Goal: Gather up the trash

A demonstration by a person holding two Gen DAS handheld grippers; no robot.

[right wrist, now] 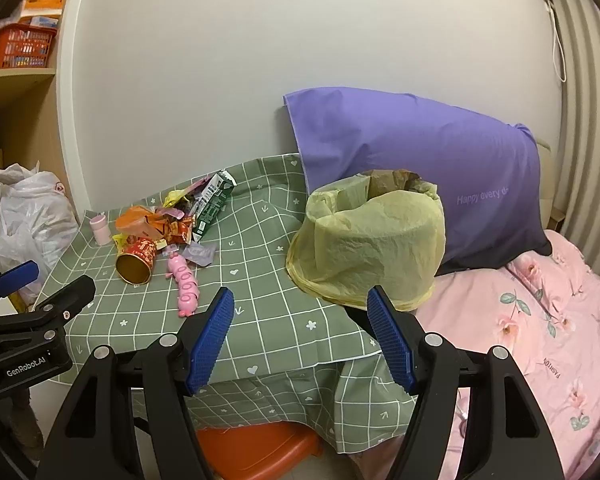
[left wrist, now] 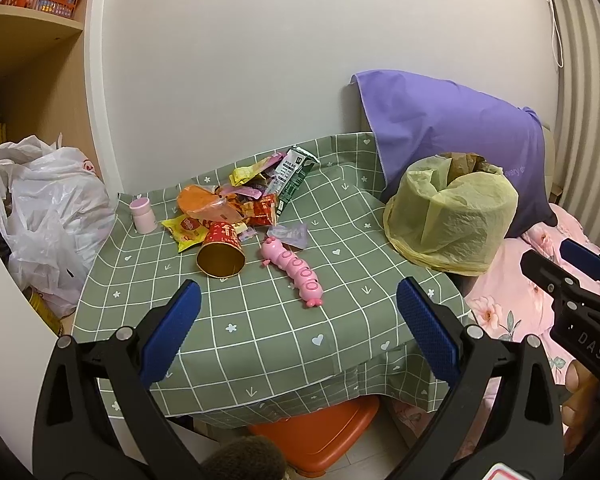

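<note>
Counter [left wrist: 260, 332] carried a green checked cloth, with the trash heaped at its far left. Pile of snack wrappers [left wrist: 236, 204] lay there, red, yellow and orange, with a green-and-white carton [left wrist: 294, 174] leaning on its far side. Red paper cup [left wrist: 221, 254] lay tipped over at the near edge of the pile, gold inside facing the camera. Small pink bottle [left wrist: 143, 215] stood upright just left of the pile. Pink toy [left wrist: 296, 270] lay on the cloth just right of the cup, apart from the wrappers. Crumpled lilac wrapper [left wrist: 290, 235] lay near the toy's far end.

Bin [left wrist: 452, 216] lined with a yellow-green bag stood at the counter's right end, well apart from the pile. Its mouth was open; brownish material showed inside, but what it was could not be told. Purple pillow [left wrist: 456, 136] leaned on the wall behind the bin. Pink floral bedding [right wrist: 540, 320] lay to the right.

Left gripper [left wrist: 298, 322] hovered over the counter's near edge, fingers [left wrist: 174, 332] spread wide apart and holding nothing. Right gripper [right wrist: 300, 336] hovered near the bin's front, fingers [right wrist: 390, 340] likewise wide apart and empty. Neither touched any trash.

White plastic bag [left wrist: 48, 216] sat left of the counter. Orange stool [left wrist: 320, 436] showed beneath the cloth. Red basket [right wrist: 18, 50] sat on a shelf at upper left.
</note>
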